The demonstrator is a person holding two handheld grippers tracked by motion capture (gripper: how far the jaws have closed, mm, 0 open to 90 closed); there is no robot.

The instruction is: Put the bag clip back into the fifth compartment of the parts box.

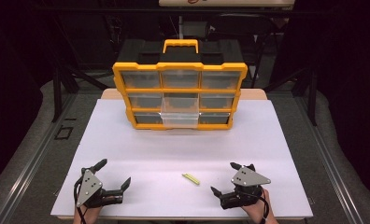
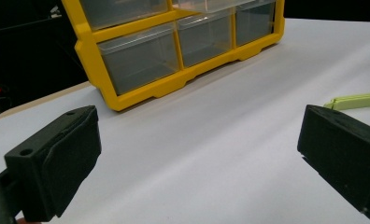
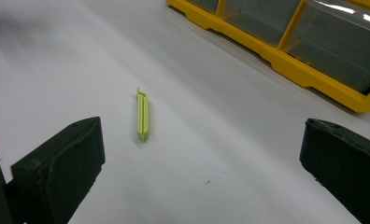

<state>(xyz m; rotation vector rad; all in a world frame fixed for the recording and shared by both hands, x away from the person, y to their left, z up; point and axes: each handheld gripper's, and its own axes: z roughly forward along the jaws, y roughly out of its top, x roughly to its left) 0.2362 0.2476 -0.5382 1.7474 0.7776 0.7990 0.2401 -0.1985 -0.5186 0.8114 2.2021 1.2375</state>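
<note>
Nearest me, my left claw (image 1: 114,175) and right claw (image 1: 224,178) rest on the white worktop (image 1: 141,144), both spread wide and holding nothing. Between them lies a small yellow-green clip (image 1: 190,178), touching neither. Farther back stands a yellow drawer cabinet (image 1: 179,95), its bottom middle drawer (image 1: 180,117) pulled out.

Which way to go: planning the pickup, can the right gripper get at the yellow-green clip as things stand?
Probably yes: the right gripper is open, and bare white table lies between it and the clip.
</note>
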